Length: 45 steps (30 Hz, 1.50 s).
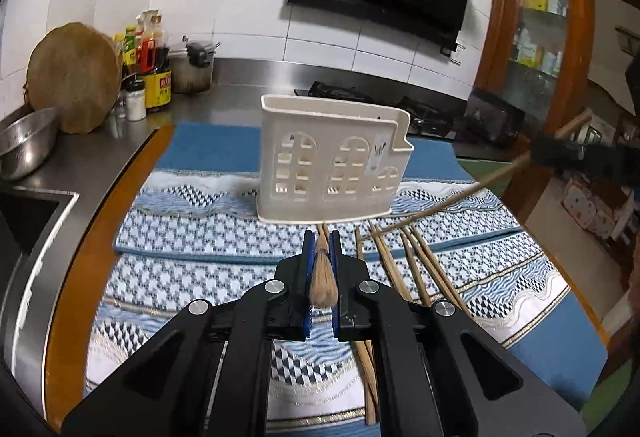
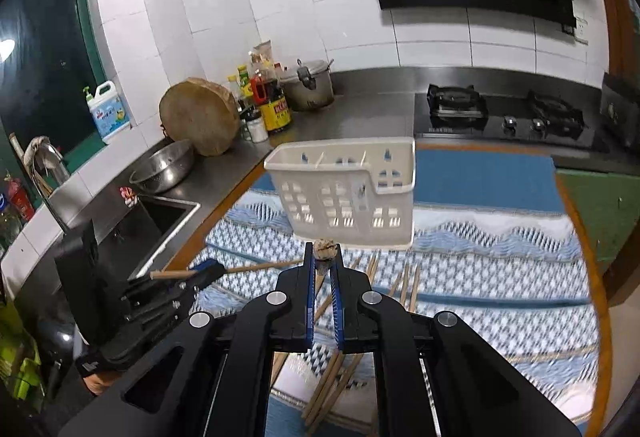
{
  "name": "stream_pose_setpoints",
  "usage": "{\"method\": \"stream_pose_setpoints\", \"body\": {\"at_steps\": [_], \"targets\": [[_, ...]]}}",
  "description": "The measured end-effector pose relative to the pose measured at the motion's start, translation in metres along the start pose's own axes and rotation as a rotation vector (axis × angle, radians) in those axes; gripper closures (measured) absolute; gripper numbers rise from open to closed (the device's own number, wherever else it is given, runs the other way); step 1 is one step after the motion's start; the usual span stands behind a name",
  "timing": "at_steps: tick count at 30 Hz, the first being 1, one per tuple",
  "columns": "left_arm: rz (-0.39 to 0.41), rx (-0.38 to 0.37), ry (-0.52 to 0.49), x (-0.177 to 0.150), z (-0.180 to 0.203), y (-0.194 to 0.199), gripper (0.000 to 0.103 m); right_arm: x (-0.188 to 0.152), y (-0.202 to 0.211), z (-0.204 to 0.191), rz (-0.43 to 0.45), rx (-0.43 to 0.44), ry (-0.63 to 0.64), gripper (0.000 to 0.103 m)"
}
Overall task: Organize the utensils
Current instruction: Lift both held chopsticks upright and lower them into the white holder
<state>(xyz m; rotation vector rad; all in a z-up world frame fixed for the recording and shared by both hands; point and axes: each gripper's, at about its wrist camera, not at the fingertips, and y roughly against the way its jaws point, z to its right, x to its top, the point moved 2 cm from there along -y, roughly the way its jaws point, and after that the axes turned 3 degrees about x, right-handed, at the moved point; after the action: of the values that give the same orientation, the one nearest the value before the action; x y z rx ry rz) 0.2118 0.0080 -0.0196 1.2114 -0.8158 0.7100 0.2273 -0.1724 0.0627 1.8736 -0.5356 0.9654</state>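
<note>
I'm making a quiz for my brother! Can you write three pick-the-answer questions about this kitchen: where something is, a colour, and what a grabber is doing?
1. Where does the white holder stand? A in the sink; B on the patterned cloth; C on the stove.
2. What colour are the pads of the left gripper? A red; B blue; C yellow.
3. What is the right gripper doing? A open, empty; B shut on a chopstick; C shut on a spoon.
Answers: 1 B, its base sits on the cloth. 2 B, blue strips line both fingers. 3 B, the stick's end shows between its closed fingers.
</note>
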Motion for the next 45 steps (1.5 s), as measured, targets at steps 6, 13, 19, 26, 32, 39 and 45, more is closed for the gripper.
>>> {"method": "stream_pose_setpoints", "body": {"at_steps": [6, 13, 19, 26, 32, 39, 45], "targets": [[-0.005, -0.014, -0.031, 0.030, 0.002, -0.003, 0.098, 0.059, 0.018, 0.009, 0.047, -0.093, 0.074, 0.096], [-0.006, -0.027, -0.059, 0.066, 0.004, 0.001, 0.098, 0.109, -0.012, 0.018, -0.020, -0.202, 0.151, 0.096], [0.035, -0.039, -0.078, 0.107, 0.004, 0.017, 0.098, 0.105, -0.060, 0.029, -0.155, -0.206, 0.151, 0.096], [0.195, -0.021, -0.090, 0.178, 0.010, 0.041, 0.098, 0.096, -0.086, 0.042, -0.207, -0.218, 0.131, 0.096], [0.261, 0.040, -0.087, 0.216, 0.014, 0.019, 0.098, 0.091, -0.093, 0.054, -0.205, -0.214, 0.104, 0.096], [0.173, 0.071, -0.038, 0.212, 0.006, -0.038, 0.098, 0.089, -0.096, 0.062, -0.198, -0.202, 0.096, 0.096], [0.066, 0.064, -0.006, 0.191, -0.009, -0.074, 0.098, 0.088, -0.089, 0.063, -0.161, -0.200, 0.106, 0.086]]}}
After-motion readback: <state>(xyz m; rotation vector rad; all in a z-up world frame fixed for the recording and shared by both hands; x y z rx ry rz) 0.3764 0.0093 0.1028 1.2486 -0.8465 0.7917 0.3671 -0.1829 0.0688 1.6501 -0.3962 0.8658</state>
